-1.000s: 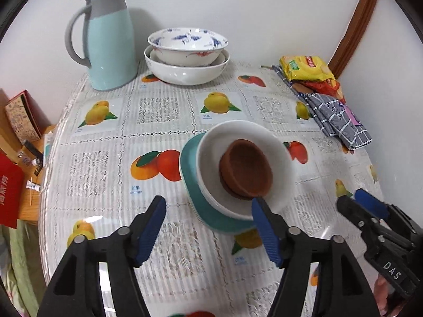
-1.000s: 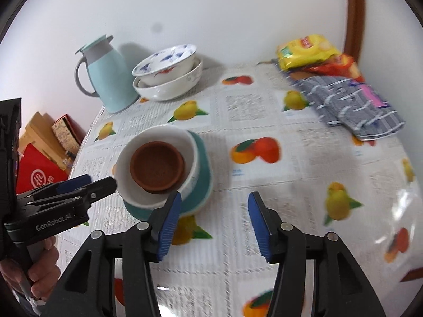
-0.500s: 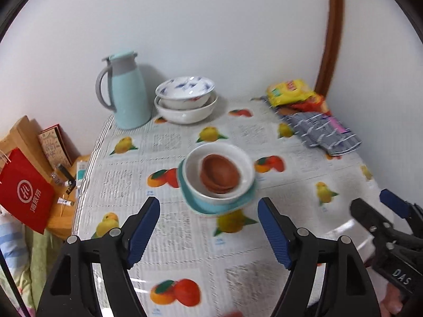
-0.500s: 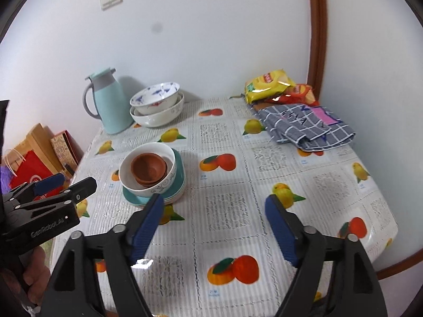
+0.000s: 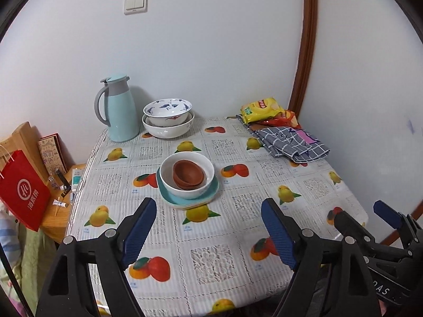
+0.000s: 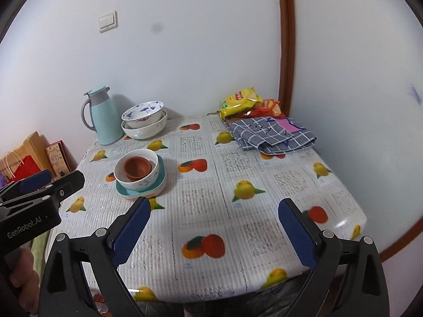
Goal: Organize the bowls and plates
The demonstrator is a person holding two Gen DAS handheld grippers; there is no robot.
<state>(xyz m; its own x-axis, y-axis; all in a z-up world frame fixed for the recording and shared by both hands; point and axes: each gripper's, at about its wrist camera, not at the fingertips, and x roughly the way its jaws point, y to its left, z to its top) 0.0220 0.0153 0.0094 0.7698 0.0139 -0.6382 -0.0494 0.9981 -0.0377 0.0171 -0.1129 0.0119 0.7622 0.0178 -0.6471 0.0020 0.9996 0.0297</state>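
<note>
Teal jug: pale plastic thermos jug at the desk's far left.
Far stack: blue-patterned white bowl nested in plain white bowl.
Centre stack: brown clay bowls inside white bowl on teal plates.
Left gripper: fingers apart, empty.
Right gripper: fingers apart, empty.
</note>
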